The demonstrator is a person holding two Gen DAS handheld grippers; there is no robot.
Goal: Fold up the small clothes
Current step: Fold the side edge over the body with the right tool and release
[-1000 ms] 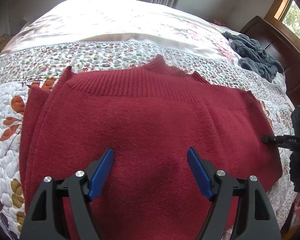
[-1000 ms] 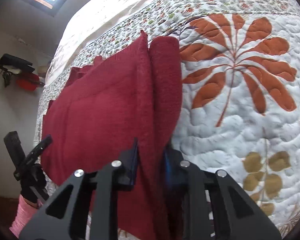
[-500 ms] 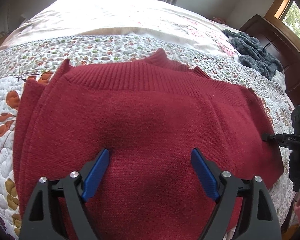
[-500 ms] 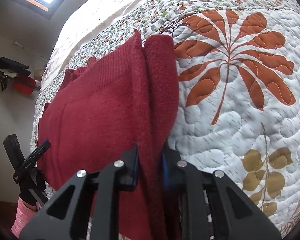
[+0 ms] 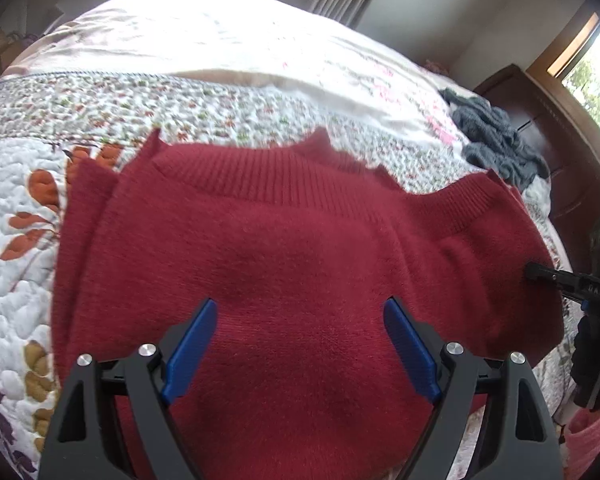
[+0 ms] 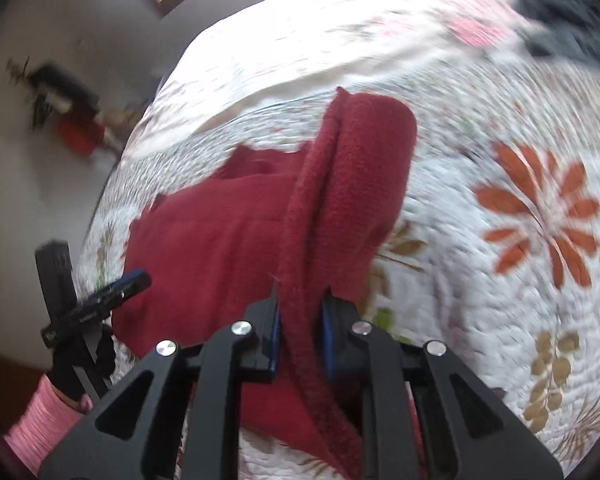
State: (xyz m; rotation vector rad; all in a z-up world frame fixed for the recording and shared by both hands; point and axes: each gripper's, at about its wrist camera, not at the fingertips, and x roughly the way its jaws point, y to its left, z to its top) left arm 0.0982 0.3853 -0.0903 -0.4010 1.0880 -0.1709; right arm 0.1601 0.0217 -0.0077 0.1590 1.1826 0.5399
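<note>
In the left wrist view, the leaf-patterned quilt [image 5: 16, 280] filled the left edge of the frame, and a red sweater [image 5: 300, 260] lay spread across the centre on top of it, its ribbed band running along the upper edge. At the bottom centre the left gripper [image 5: 296, 332] hovered over the knit with its blue-padded fingers [image 5: 188, 348] spread wide, grasping nothing. Toward the upper right a dark grey garment [image 5: 496, 140] lay heaped near a dark wooden headboard [image 5: 560, 152], and at the right edge the tip of the other tool touched the sweater's side. In the right wrist view, blurred by motion, a pink sleeve [image 6: 40, 424] showed at the lower left, with the left tool's finger lying on the sweater's near corner. At the bottom centre the right gripper [image 6: 300, 320] was clenched on a raised fold of the red sweater [image 6: 228, 248], which stood up from the bed. The quilt's orange flower [image 6: 540, 216] sat to the right.
</note>
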